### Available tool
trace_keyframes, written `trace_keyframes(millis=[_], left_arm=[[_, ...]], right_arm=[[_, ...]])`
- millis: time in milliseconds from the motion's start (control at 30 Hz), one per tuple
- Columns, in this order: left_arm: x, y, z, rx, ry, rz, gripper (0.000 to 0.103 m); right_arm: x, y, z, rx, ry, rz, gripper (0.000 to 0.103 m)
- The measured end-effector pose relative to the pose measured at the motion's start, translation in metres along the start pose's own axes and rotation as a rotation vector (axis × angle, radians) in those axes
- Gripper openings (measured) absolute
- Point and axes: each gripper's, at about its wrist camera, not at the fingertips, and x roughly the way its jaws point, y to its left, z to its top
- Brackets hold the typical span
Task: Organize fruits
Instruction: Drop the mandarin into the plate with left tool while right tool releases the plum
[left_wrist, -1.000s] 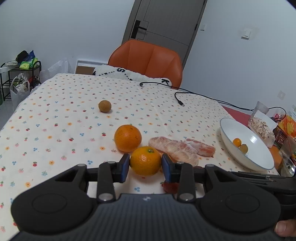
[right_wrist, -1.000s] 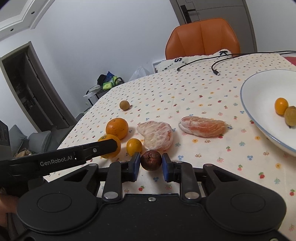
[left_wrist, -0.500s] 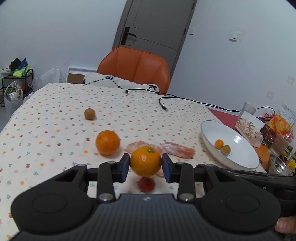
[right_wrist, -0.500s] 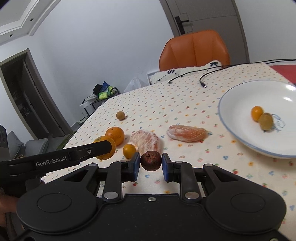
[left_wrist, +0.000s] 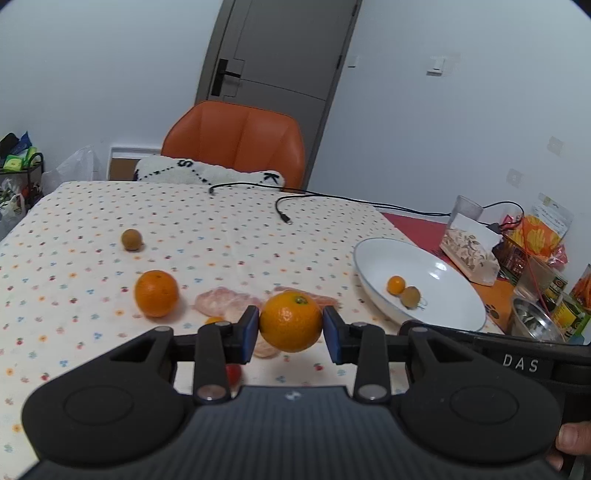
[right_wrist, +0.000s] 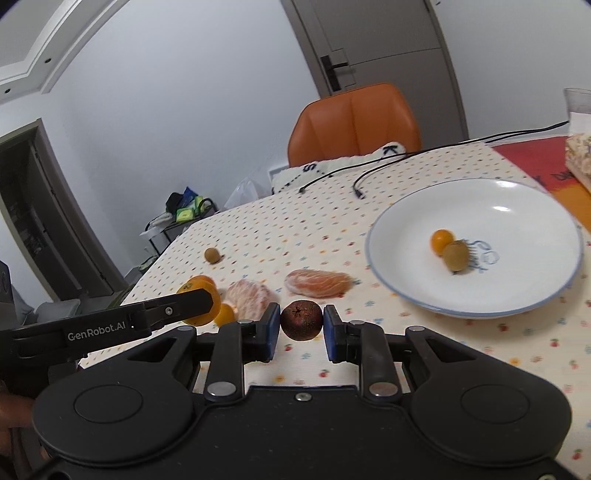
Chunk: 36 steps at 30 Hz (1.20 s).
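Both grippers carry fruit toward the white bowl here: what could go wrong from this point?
1. The orange, round and smooth, is pinched only at its sides by the left gripper; it could slip out.
2. The right gripper holds a small dark fruit the same way.
3. The white bowl is shallow and already holds a small orange fruit touching a brown-green fruit; a dropped fruit might roll or knock them.

Two oranges (left_wrist: 156, 293), two peeled segments (right_wrist: 318, 283)
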Motion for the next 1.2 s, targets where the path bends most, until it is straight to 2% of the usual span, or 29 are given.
trace_keyframes(millis=[667,1200], left_arm=[[0.019,-0.045,0.005,0.056,0.01,-0.059,0.036],[0.055,-0.078,0.013,0.102,0.039,-0.11,0.036]], right_arm=[[-0.039,-0.053,0.006,0.06,-0.067,-0.106,0.024],[-0.046,-0.09,0.01,0.106,-0.093,-0.163,0.024]])
